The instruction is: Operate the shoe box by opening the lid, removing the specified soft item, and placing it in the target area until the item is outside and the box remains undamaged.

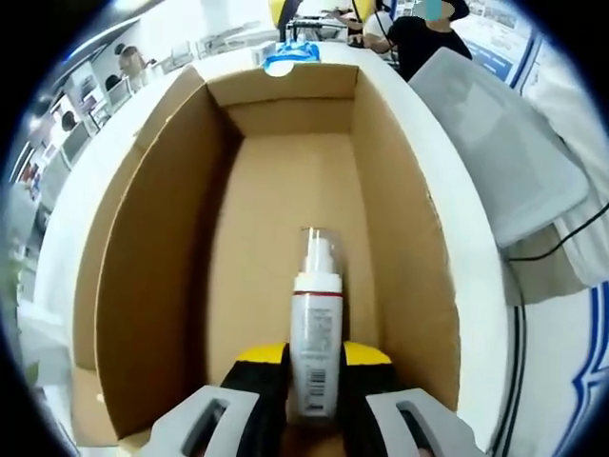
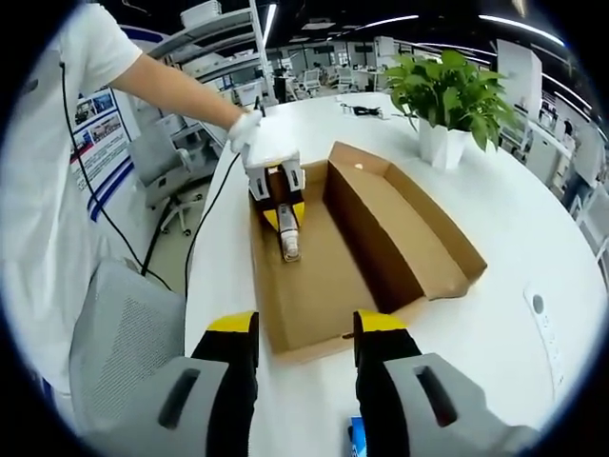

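Two yellow-tipped jaws of the left gripper point(image 1: 315, 367) pinch a pump bottle point(image 1: 316, 343) inside the shoe box point(image 1: 152, 257); right gripper view adds the right gripper point(image 2: 304, 333), spread, and a potted plant point(image 2: 445, 95).

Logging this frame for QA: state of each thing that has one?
Box: open, lid off, upright on table.
Bottle: in box, cap on, gripped.
Left gripper: shut on bottle, inside box.
Right gripper: open, empty, outside box.
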Demonstrator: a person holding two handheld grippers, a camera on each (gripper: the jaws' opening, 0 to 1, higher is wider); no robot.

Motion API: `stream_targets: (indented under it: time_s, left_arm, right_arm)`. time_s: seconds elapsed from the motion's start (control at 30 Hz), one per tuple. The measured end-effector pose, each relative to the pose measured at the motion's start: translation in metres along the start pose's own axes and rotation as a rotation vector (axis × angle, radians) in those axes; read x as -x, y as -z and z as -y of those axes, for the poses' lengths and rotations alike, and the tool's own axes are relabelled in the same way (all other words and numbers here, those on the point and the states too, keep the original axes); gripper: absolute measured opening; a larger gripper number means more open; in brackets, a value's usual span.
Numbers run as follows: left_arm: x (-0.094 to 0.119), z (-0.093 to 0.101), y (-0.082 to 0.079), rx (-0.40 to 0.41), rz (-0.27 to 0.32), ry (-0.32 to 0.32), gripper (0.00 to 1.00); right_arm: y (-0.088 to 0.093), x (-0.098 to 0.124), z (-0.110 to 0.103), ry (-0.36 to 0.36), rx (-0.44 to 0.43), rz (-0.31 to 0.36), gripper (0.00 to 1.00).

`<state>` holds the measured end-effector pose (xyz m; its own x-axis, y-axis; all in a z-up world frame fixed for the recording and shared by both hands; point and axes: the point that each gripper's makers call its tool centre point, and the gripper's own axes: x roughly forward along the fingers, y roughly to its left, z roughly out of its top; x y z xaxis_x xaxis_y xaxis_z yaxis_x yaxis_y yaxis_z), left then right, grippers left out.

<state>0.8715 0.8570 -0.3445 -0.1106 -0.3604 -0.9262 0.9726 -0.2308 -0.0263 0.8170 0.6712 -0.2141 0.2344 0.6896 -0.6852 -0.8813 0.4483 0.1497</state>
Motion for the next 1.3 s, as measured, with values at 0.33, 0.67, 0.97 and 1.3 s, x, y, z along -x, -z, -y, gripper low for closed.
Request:
stream_targets:
  time_s: [0.33,0.67,0.97,1.3]
  left_arm:
    - [0.011,0.001,-0.005,0.057,0.05,-0.02,0.19]
    - [0.037,-0.006,-0.031,0.159,0.183,-0.095,0.19]
    - [0.059,-0.005,-0.059,0.216,0.293,-0.153,0.19]
    - [0.074,0.004,-0.075,0.249,0.365,-0.207,0.19]
  right_arm:
    - [-0.007,0.003,-0.004,0.006,0.006,0.017,0.37]
    - [-0.028,0.017,-0.006,0.046,-0.014,0.086,0.37]
    - [-0.053,0.03,-0.007,0.075,-0.034,0.161,0.36]
    - [-0.066,0.038,-0.026,0.088,-0.007,0.178,0.37]
